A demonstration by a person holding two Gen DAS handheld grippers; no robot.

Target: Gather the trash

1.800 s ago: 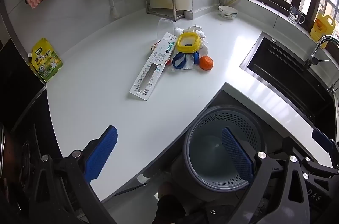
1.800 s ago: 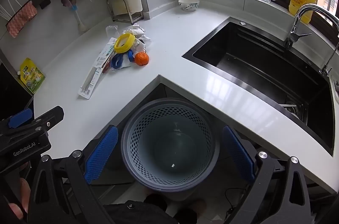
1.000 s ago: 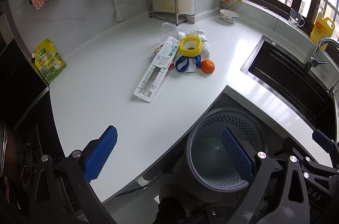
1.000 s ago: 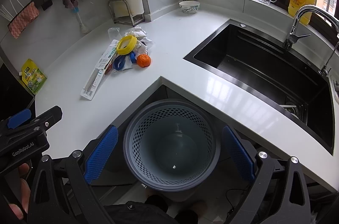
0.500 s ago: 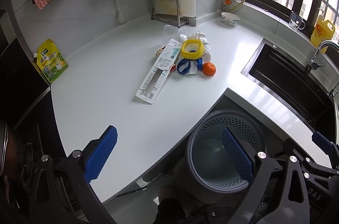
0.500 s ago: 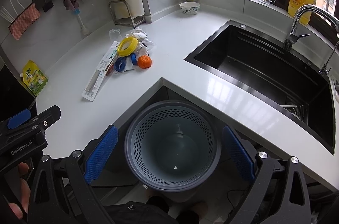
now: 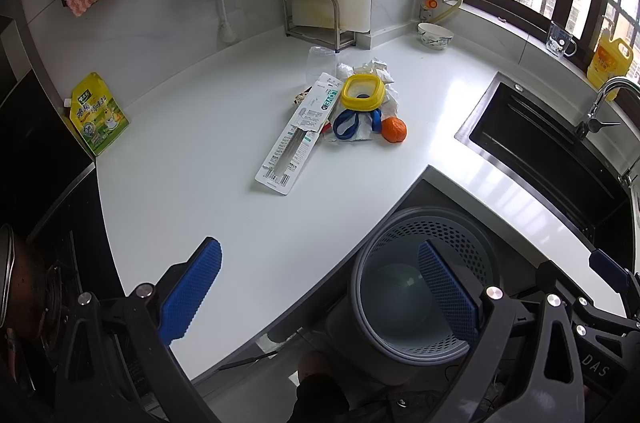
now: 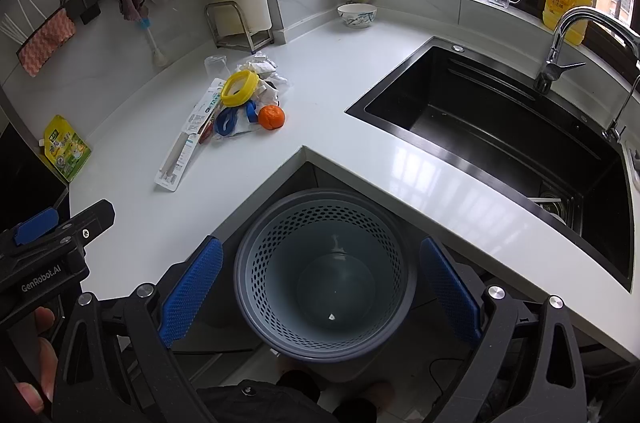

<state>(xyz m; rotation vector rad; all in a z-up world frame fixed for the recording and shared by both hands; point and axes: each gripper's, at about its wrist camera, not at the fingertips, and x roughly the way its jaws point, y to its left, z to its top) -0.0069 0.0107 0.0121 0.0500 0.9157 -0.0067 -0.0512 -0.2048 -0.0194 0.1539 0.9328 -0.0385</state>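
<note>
A pile of trash lies on the white counter: a long toothbrush package [image 7: 298,133] [image 8: 188,137], a yellow ring-shaped lid [image 7: 362,93] [image 8: 239,88], blue loops [image 7: 347,123], crumpled white paper [image 7: 376,71] and an orange [image 7: 394,129] [image 8: 271,117]. A grey perforated bin [image 7: 424,287] [image 8: 324,275] stands on the floor in the counter's inner corner. My left gripper [image 7: 320,287] is open and empty above the counter's near edge. My right gripper [image 8: 320,287] is open and empty above the bin.
A black sink [image 8: 500,127] with a tap [image 8: 560,47] is to the right. A bowl [image 7: 435,35], a clear cup [image 7: 320,61], a metal rack [image 7: 316,19] and a yellow-green pouch [image 7: 98,113] stand along the back. A yellow bottle [image 8: 568,3] is on the sill.
Both grippers have drawn back and risen slightly, so the trash pile sits a little farther off. Both stay open. Nothing on the counter has moved.
</note>
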